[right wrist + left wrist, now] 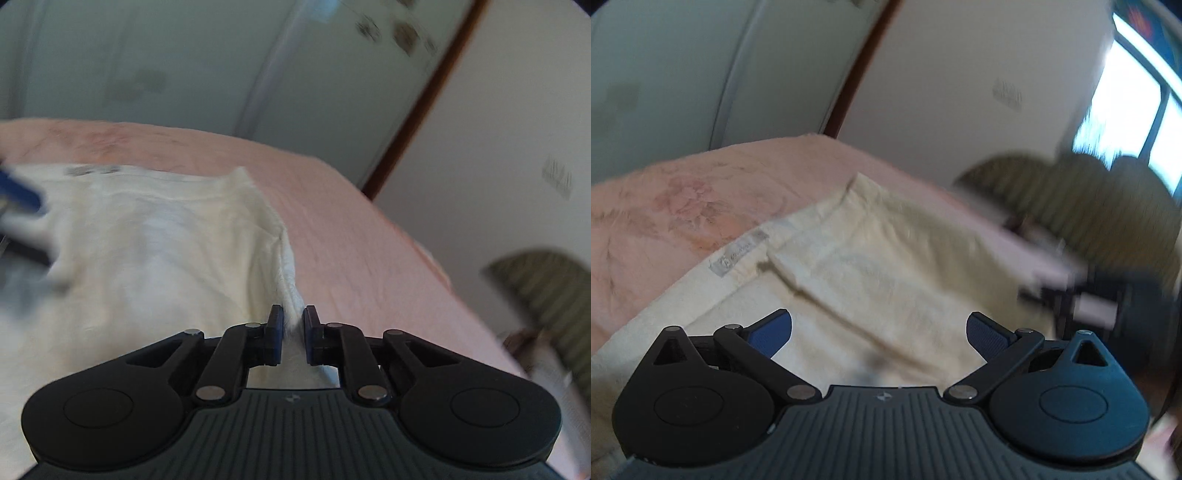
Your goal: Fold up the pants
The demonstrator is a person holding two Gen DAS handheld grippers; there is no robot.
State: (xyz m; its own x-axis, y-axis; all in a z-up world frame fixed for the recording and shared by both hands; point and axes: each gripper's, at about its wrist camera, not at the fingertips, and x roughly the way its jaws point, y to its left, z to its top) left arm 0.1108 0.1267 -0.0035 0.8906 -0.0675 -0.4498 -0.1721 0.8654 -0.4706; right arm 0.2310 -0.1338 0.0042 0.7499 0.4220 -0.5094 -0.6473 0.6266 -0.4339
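On the bed (657,206): cream pants (886,266) lie spread over the pink cover, a grey label (738,256) showing near one edge.
Left gripper (879,334): jaws wide, nothing between the blue pads, hovering above the cloth; likely placed to take a second hold.
Right gripper (293,332): jaws narrow, pinching a ridge of the pants' right edge, probably to lift that side for a fold.
Beyond bed, right: striped olive chair (1071,184), well apart.
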